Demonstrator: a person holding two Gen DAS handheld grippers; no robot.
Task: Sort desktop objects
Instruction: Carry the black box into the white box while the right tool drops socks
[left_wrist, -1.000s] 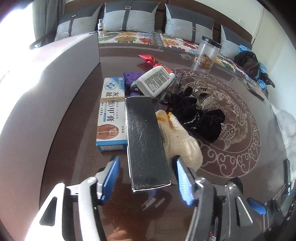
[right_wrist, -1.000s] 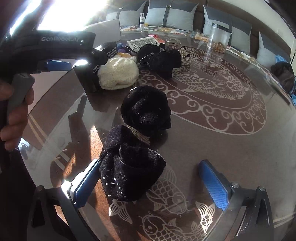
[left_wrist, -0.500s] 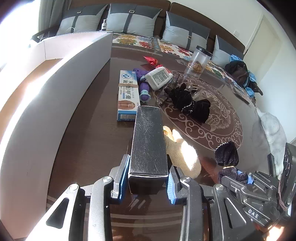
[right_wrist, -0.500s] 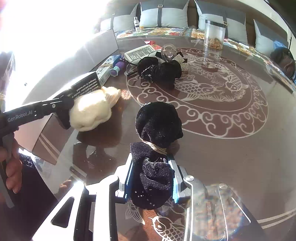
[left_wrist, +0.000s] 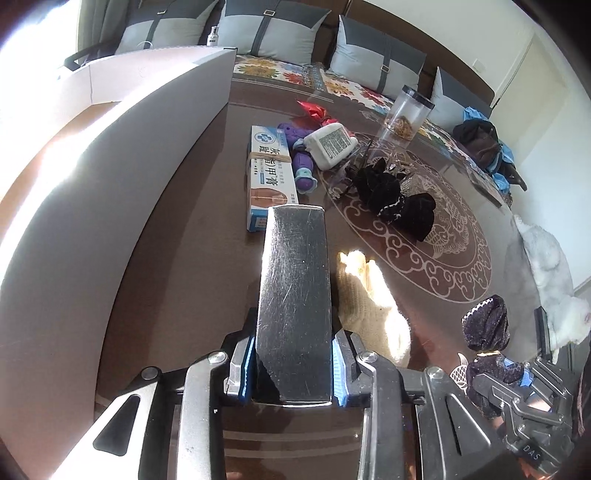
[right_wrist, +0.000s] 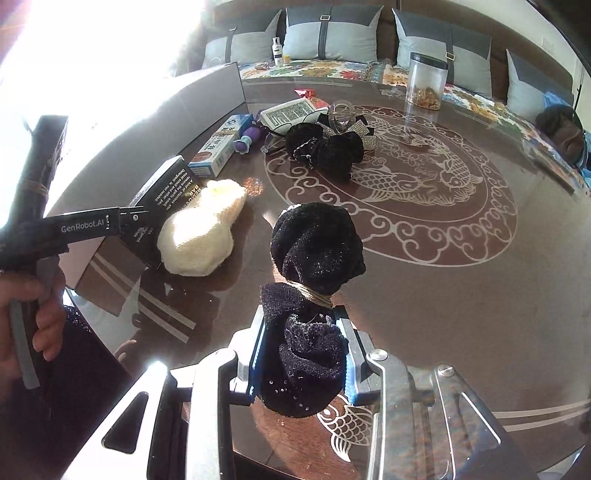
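A long black box (left_wrist: 293, 288) with a glossy scratched top sits between the blue pads of my left gripper (left_wrist: 293, 354), whose jaws are closing and press on its sides. The right wrist view shows the same box (right_wrist: 170, 188) tilted off the table. My right gripper (right_wrist: 303, 354) is shut on a black sparkly sock bundle (right_wrist: 316, 247) tied with a band, raised a little above the glass. That bundle (left_wrist: 485, 325) also shows at the lower right of the left wrist view. A cream sock bundle (left_wrist: 373, 306) lies on the table between the two grippers.
A large white open box (left_wrist: 110, 166) stands along the left. Further back lie an ointment carton (left_wrist: 269, 173), a purple toy (left_wrist: 303, 166), a white bottle (left_wrist: 330, 144), a pile of black socks (left_wrist: 399, 199) and a clear jar (left_wrist: 406, 114). A cushioned sofa is behind.
My left gripper closed on the black box and raised its near end off the table. My right gripper went from wide open to shut on the black bundle and raised it.
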